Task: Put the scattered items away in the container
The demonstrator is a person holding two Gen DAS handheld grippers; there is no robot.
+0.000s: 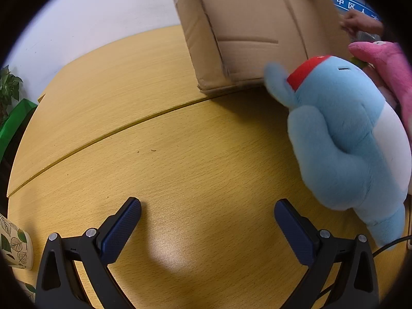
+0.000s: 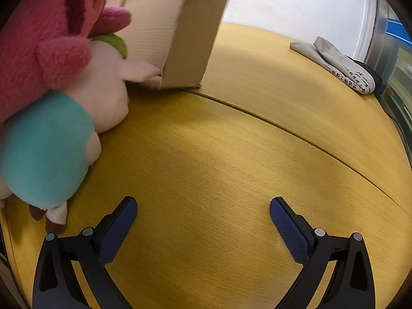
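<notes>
Grippers stand wide open and empty over the bare wooden table (image 1: 159,154): the left gripper (image 1: 207,213) has the blue plush toy (image 1: 345,139) just to its right, lying in front of the tilted cardboard box (image 1: 252,31), while the right gripper (image 2: 203,212) has the pink plush toy (image 2: 43,33) and the teal-and-cream plush toy (image 2: 51,144) piled at its left, the cream body touching the box. Judged by their pile, the toys are light, soft and compressible, best pinched at a limb or body fold. White-on-blue Chinese characters mark a sign (image 1: 352,3) behind the box; black characters, too small to read, line the grey folded bag (image 2: 337,64) near the table's far right edge.
</notes>
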